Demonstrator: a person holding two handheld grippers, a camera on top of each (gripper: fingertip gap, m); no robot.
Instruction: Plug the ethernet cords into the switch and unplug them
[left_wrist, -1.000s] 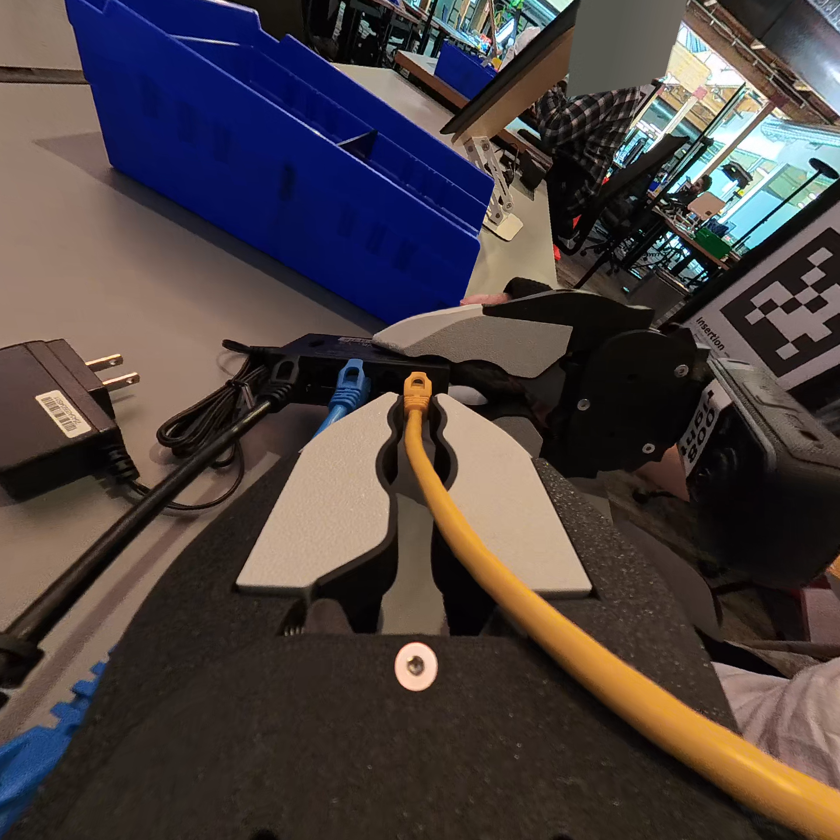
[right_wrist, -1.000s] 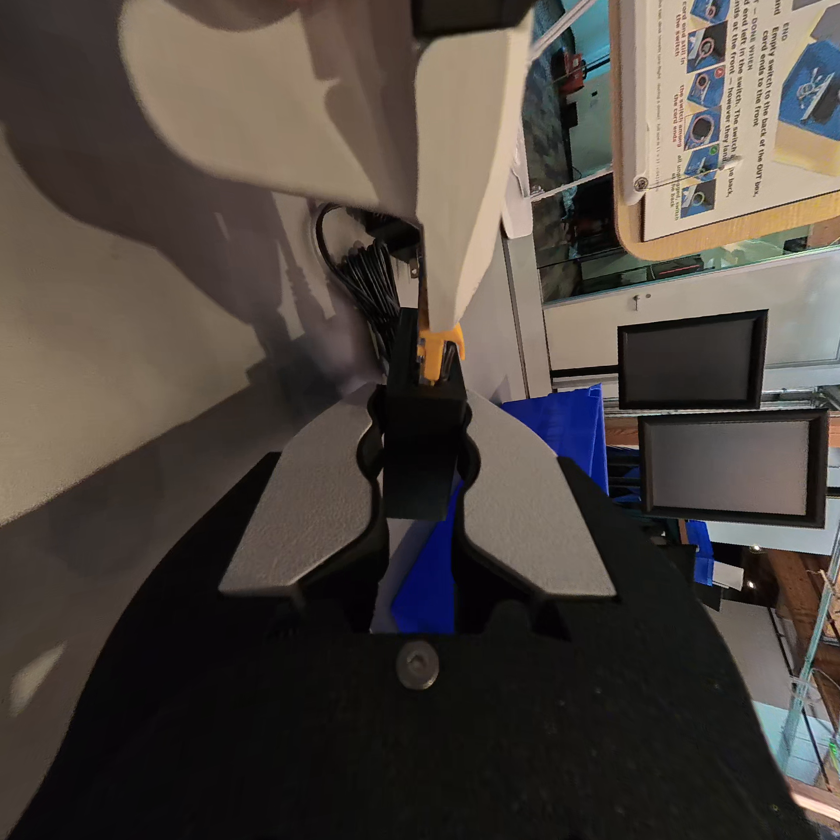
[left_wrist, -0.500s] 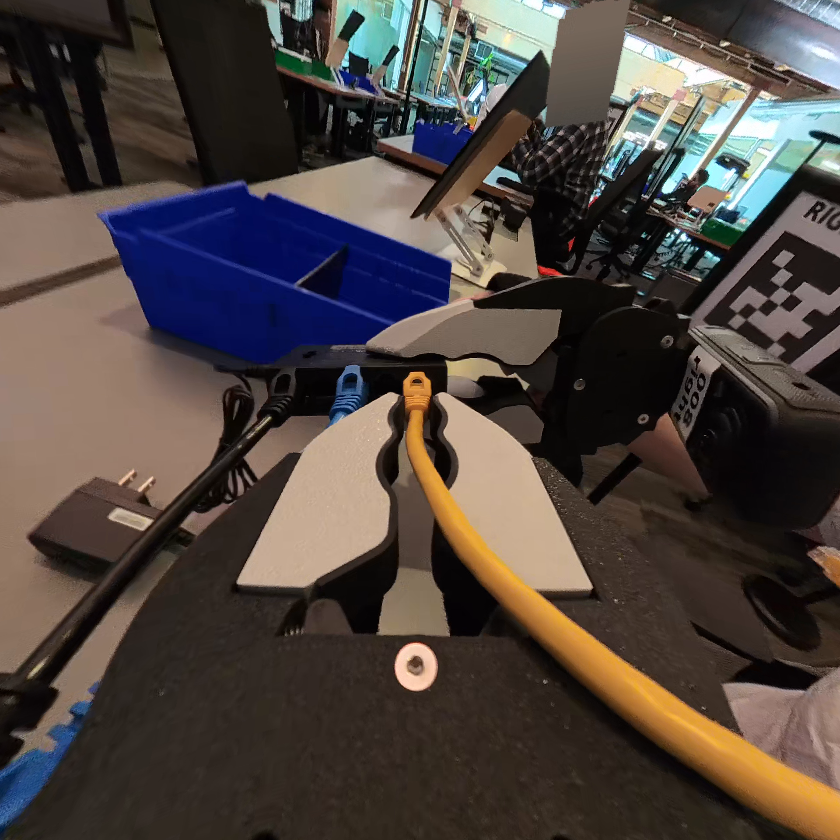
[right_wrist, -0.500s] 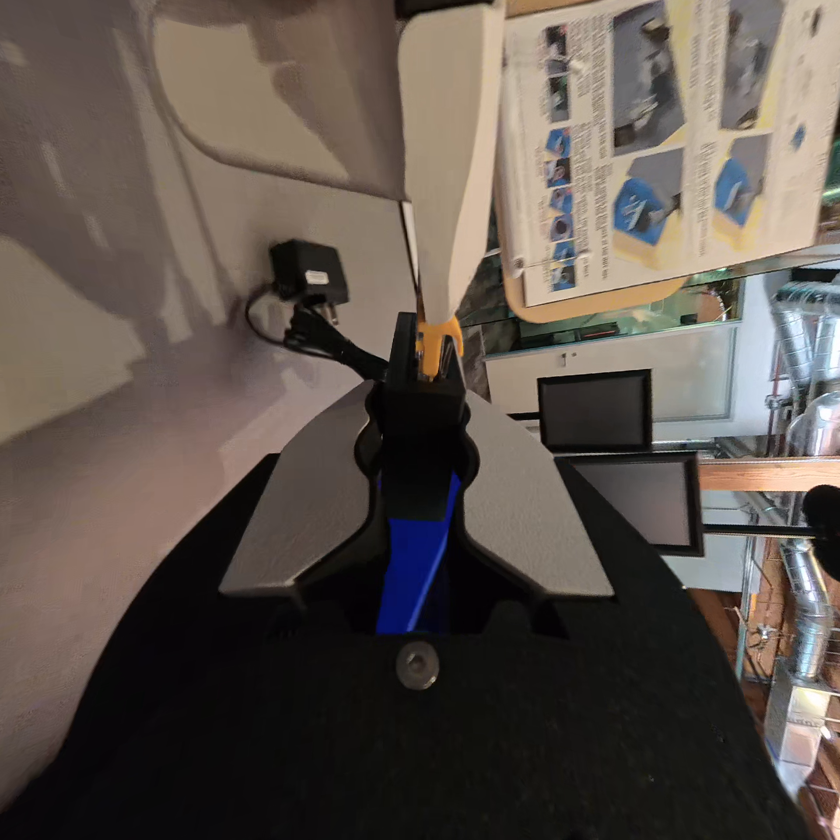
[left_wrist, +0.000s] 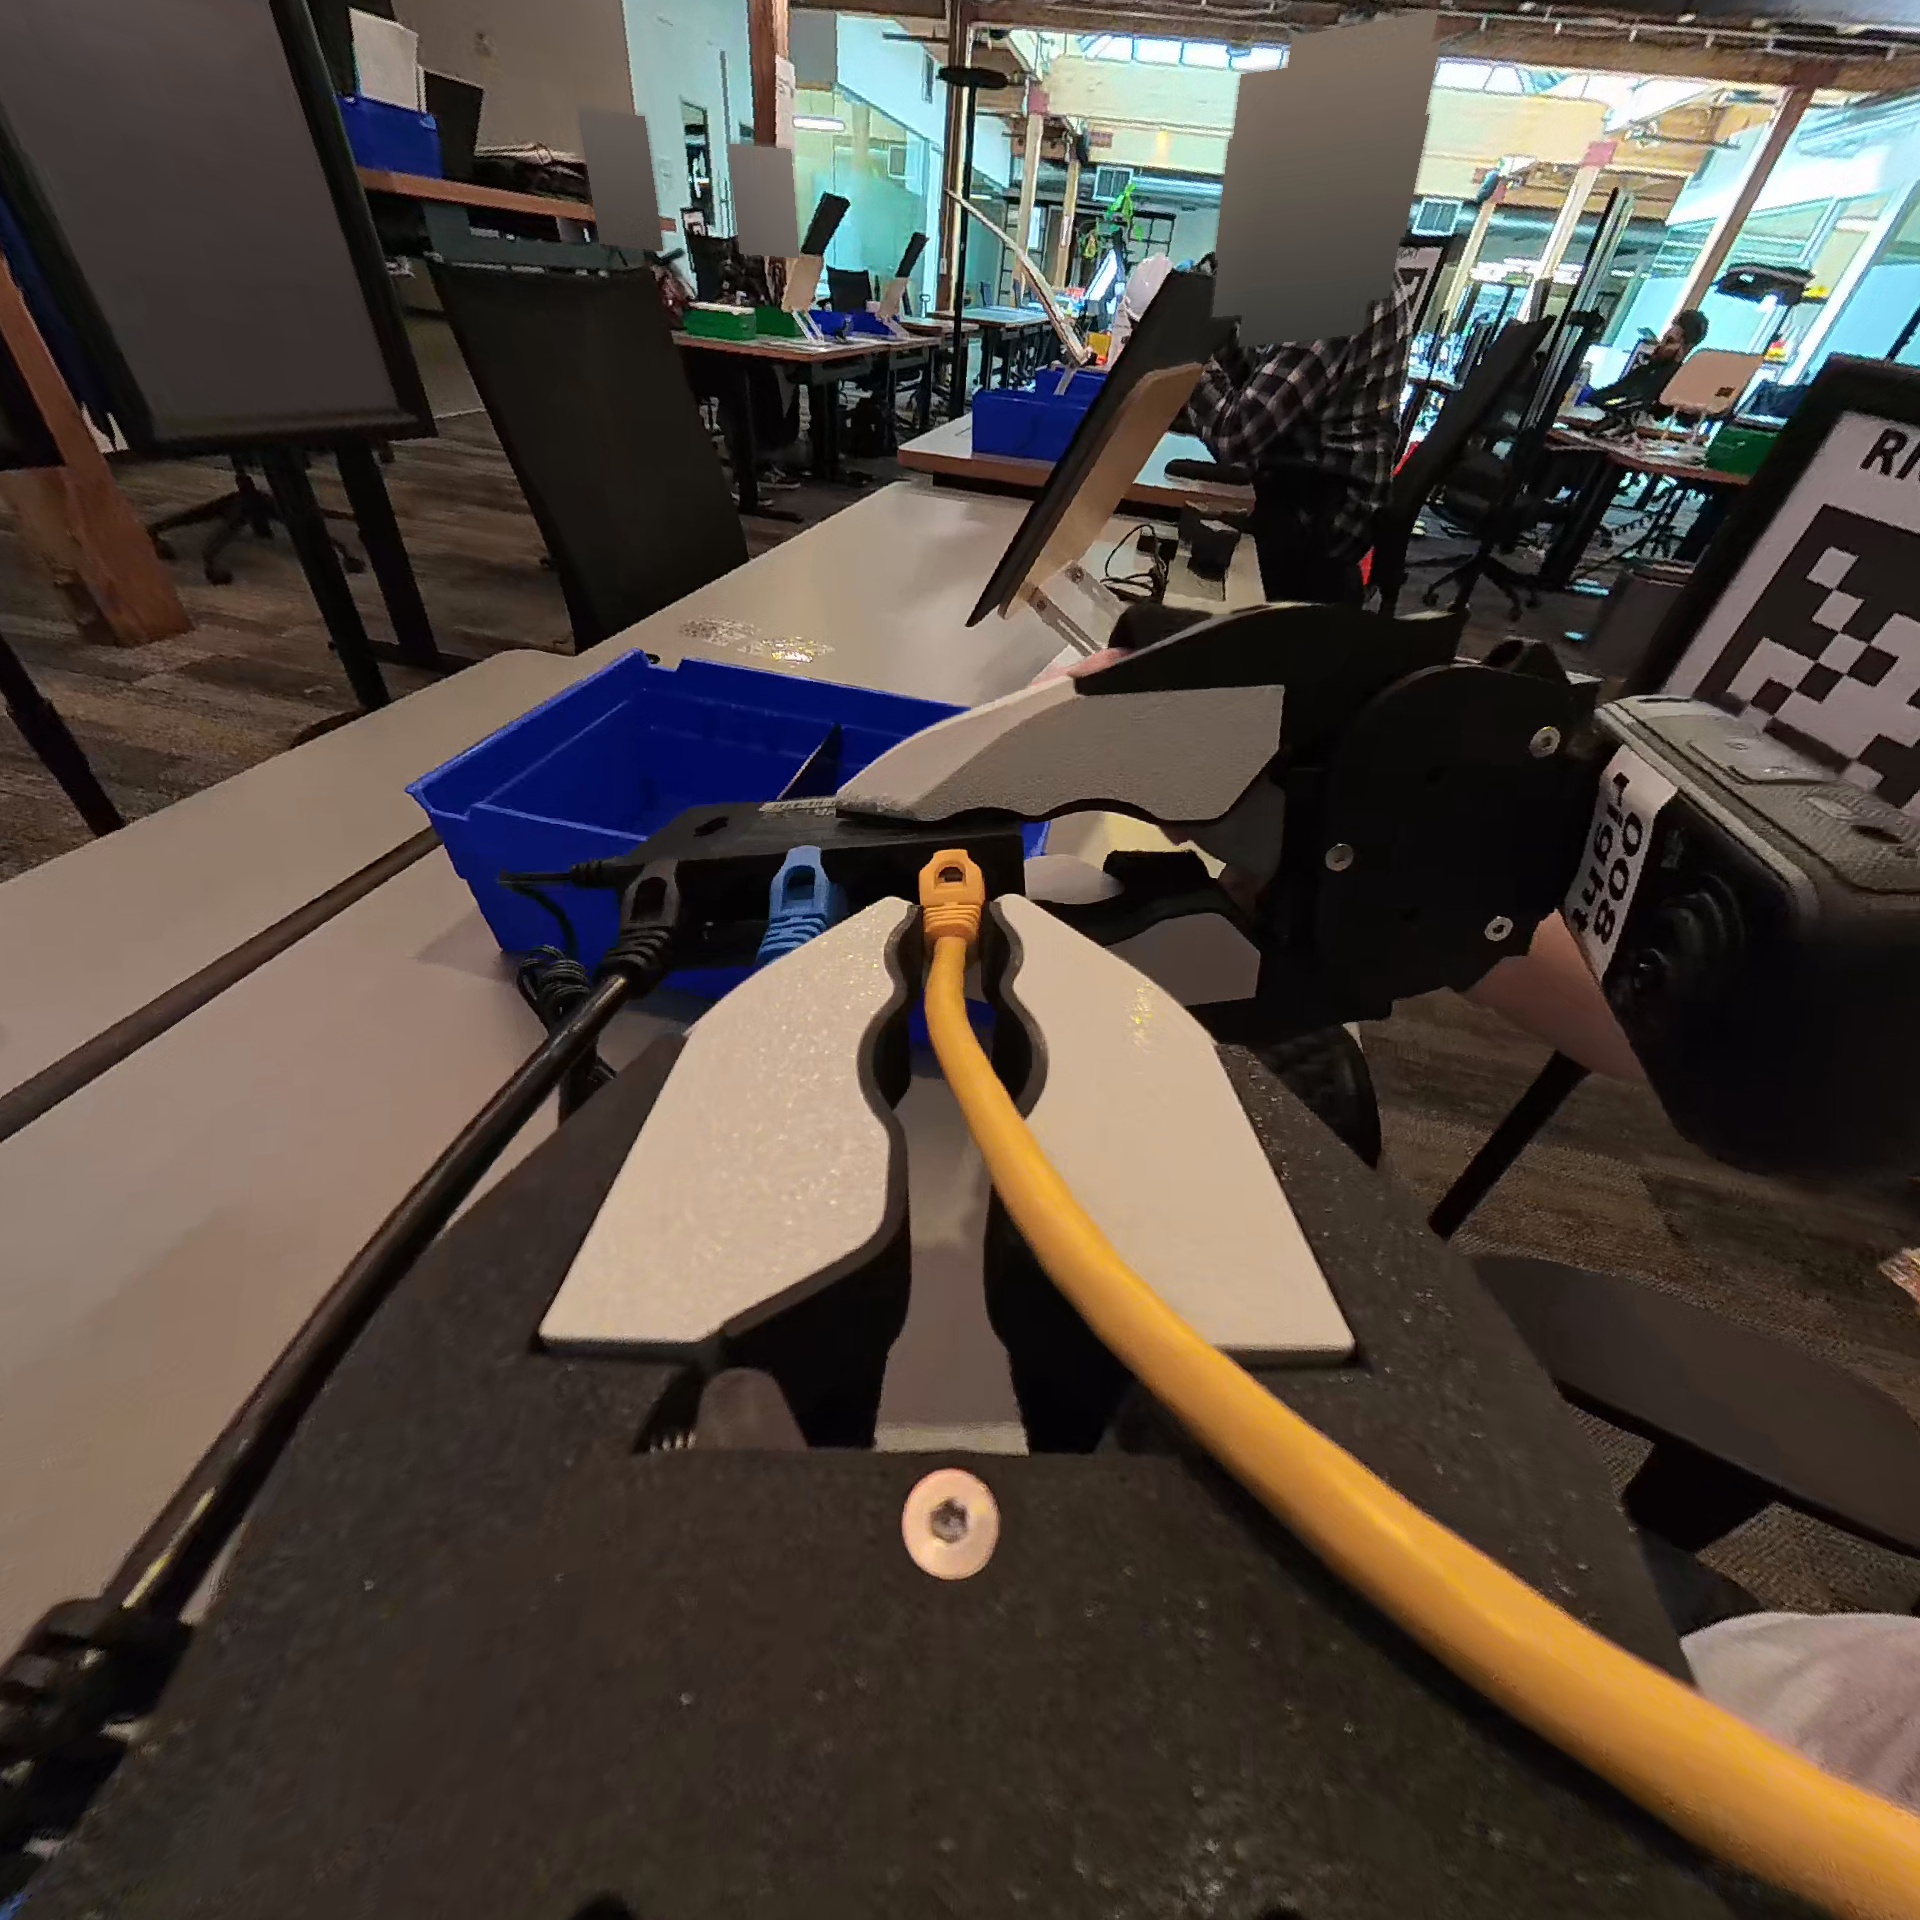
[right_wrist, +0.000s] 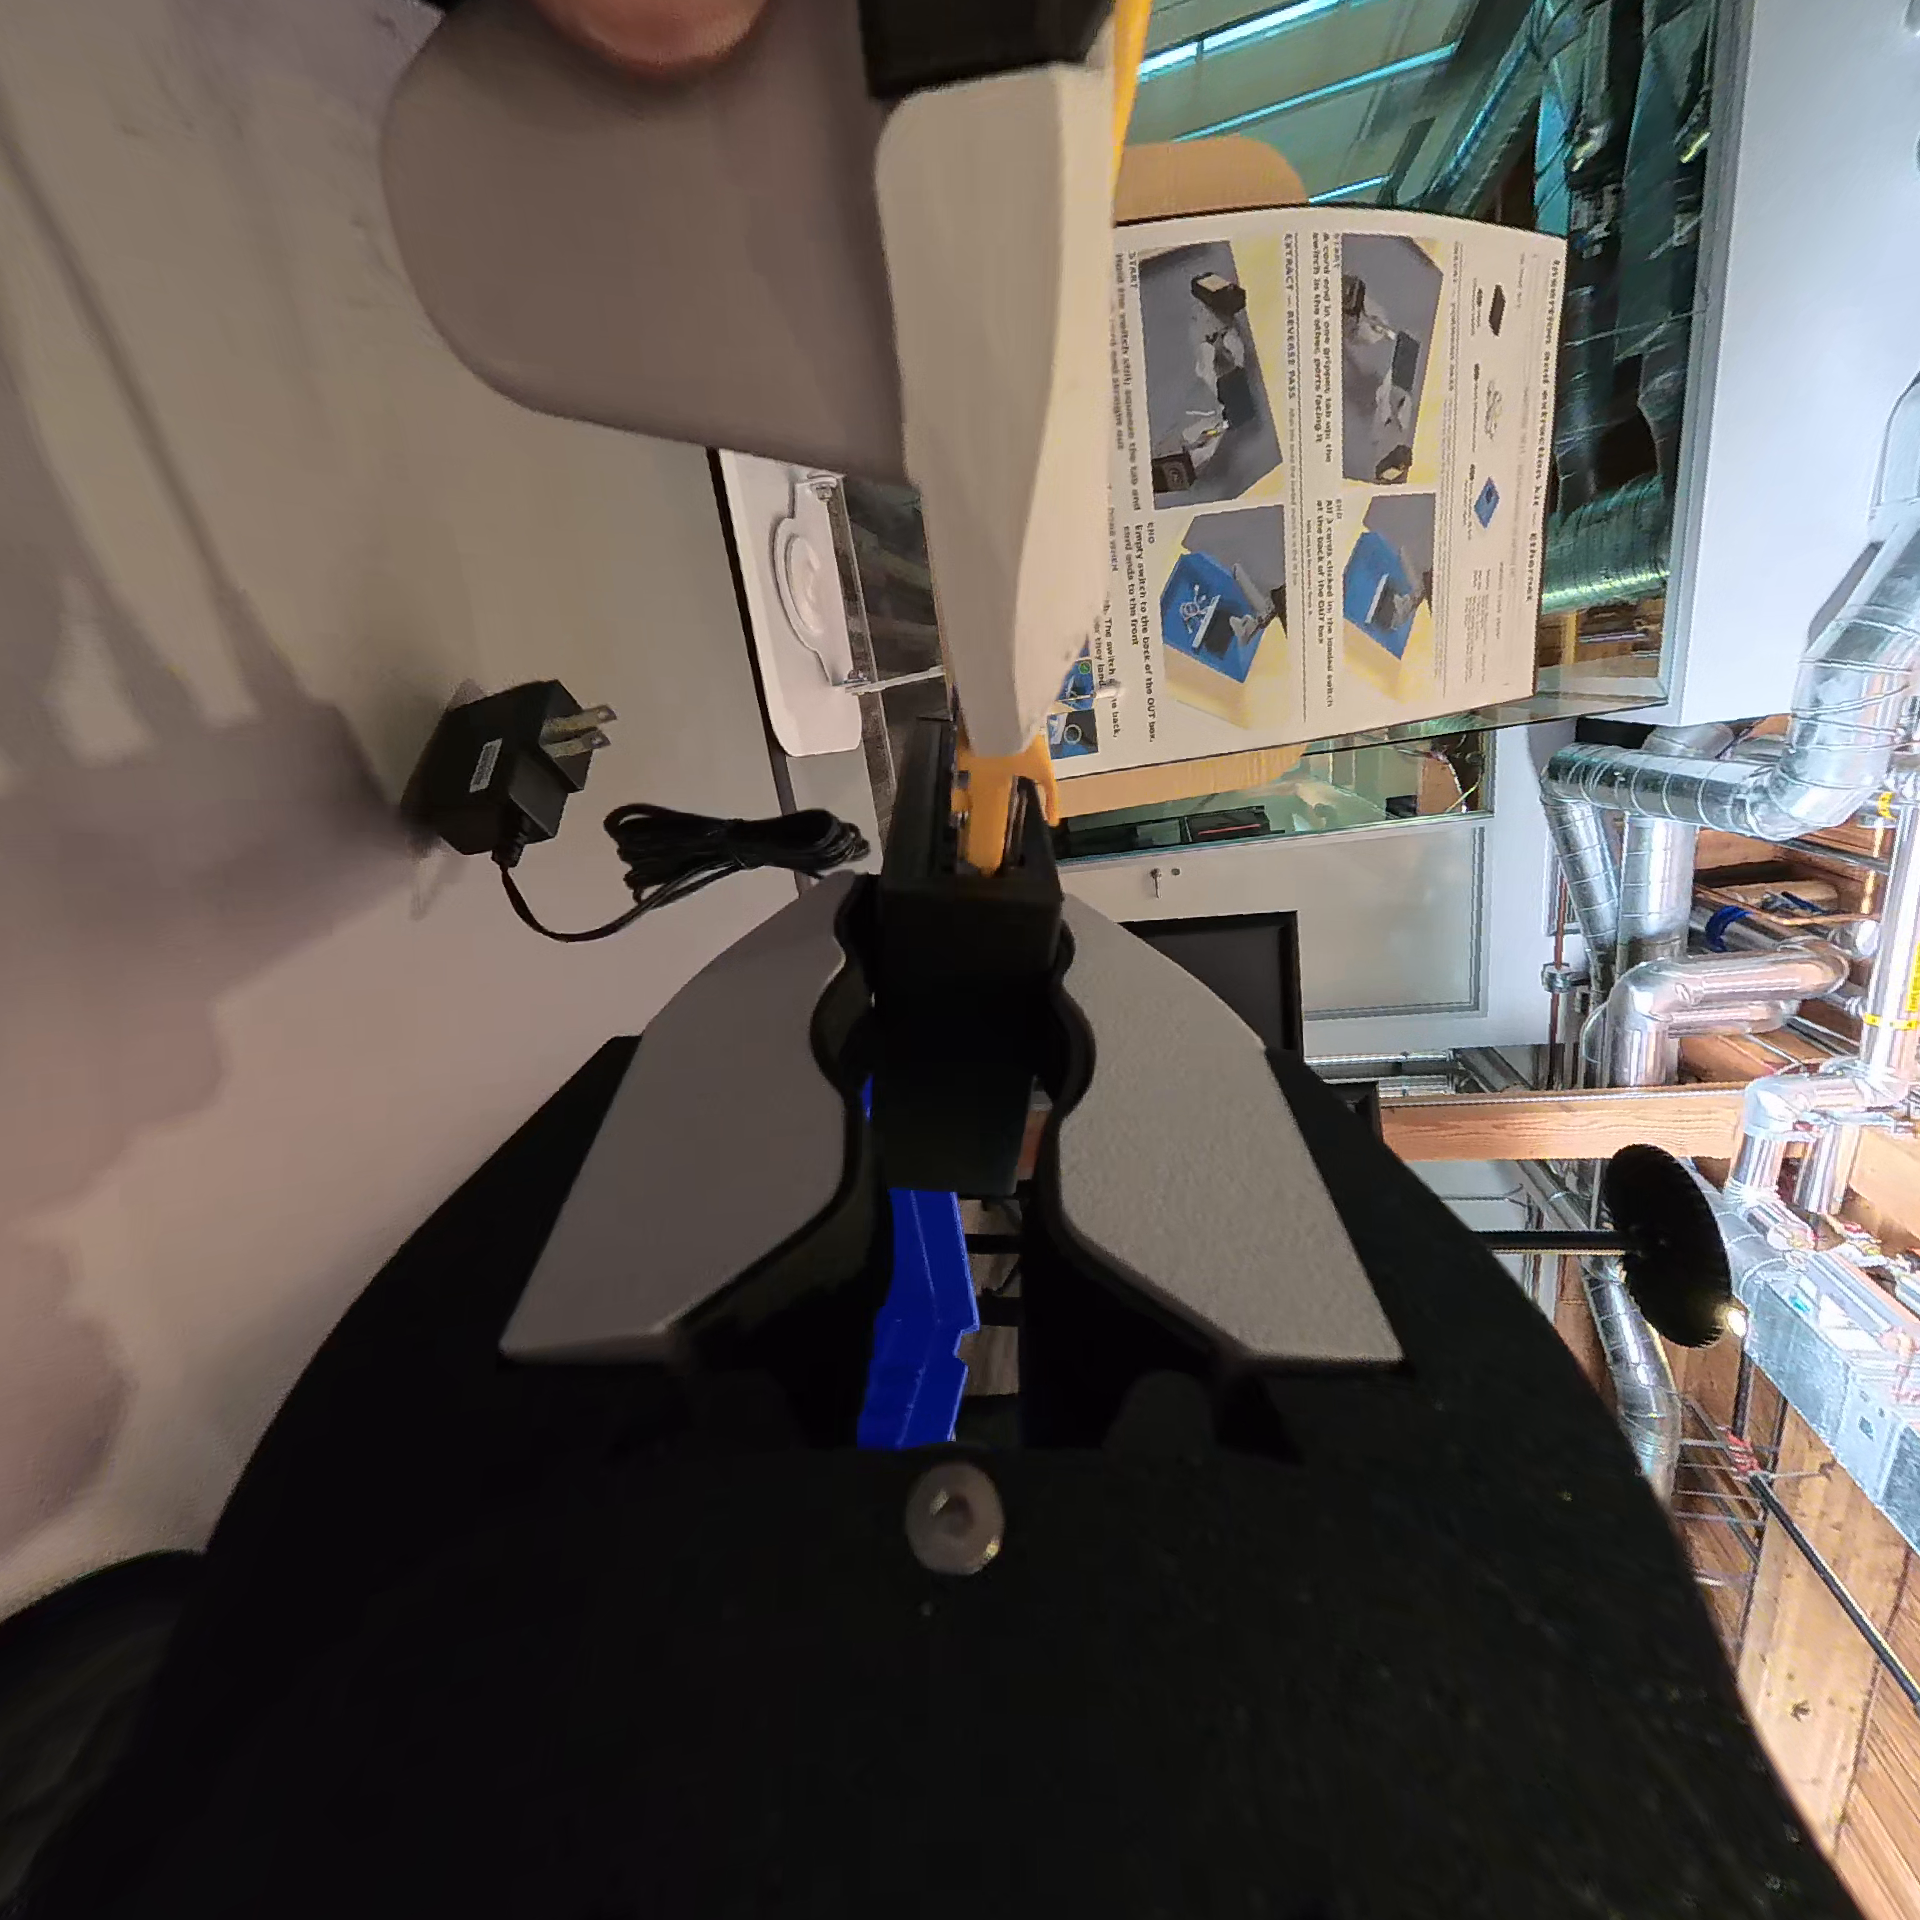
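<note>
My left gripper (left_wrist: 951, 920) is shut on the yellow ethernet cord (left_wrist: 1039, 1164) right behind its yellow plug (left_wrist: 951, 883). The plug sits in a port of the black switch (left_wrist: 748, 831). A blue plug (left_wrist: 795, 899) and a black plug (left_wrist: 649, 914) sit in ports to its left. My right gripper (right_wrist: 961, 914) is shut on the switch (right_wrist: 956, 997) and holds it by its end above the table. Its upper finger (left_wrist: 1070, 758) lies on the switch's top in the left wrist view. The left gripper's finger (right_wrist: 997, 468) reaches the yellow plug (right_wrist: 992, 810) in the right wrist view.
A blue divided bin (left_wrist: 644, 769) stands on the grey table (left_wrist: 260, 1091) just behind the switch. A black power adapter (right_wrist: 499, 769) with a coiled wire lies on the table. An instruction sheet on a tilted board (right_wrist: 1351, 468) stands beyond. A person in a plaid shirt (left_wrist: 1309, 416) sits farther back. Tip to tip, the grippers are about 5 cm apart.
Both grippers have risen together with the switch and cords, away from the table and bin. Both grasps have stayed shut on the yellow cord and the switch.
</note>
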